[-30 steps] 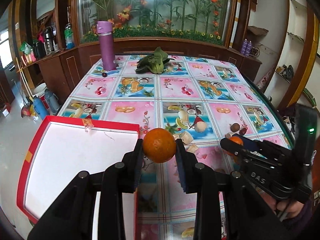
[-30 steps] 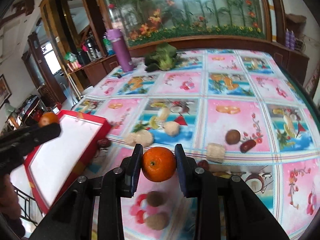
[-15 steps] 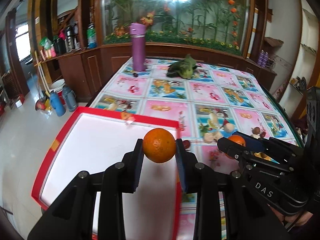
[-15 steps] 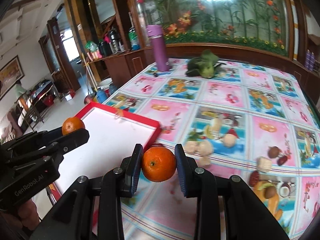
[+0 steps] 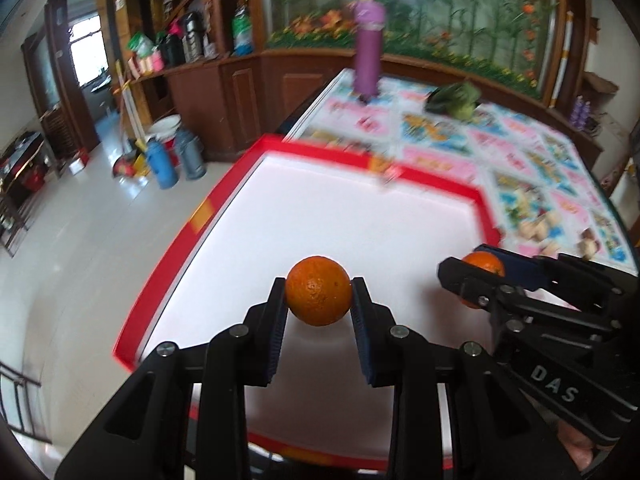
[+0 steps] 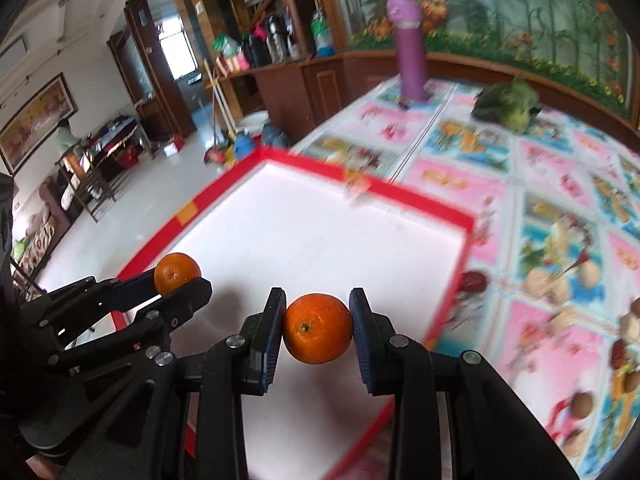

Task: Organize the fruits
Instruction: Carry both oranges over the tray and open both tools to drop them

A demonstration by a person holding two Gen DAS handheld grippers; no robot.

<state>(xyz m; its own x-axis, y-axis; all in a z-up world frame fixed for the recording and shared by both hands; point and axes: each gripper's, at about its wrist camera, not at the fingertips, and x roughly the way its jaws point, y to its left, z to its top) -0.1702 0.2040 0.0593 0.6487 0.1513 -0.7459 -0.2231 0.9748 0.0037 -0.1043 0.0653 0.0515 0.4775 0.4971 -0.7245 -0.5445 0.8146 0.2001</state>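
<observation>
Oranges sit in both of your grippers. Your left gripper [image 5: 319, 298] pinches one orange [image 5: 318, 291] between its two pads, and the fruit hangs over the near part of the white tray floor. Your right gripper [image 6: 318, 330] pinches a second orange [image 6: 318, 329] the same way, over the near right part of the tray. The two grippers are side by side, close together but not touching. Under them is the tray [image 5: 172, 248], white inside with a red rim, and it has no fruit lying in it. It rests at the near left corner of the table [image 6: 472, 148], with its left edge at the table's left edge. Past the tray's right rim, small fruits [image 6: 544, 280] lie on the bright picture cloth, though they are blurry. Near the far edge lies a bunch of green leaves [image 6: 510, 104]. At the far left corner stands a purple bottle [image 6: 410, 52], upright.
</observation>
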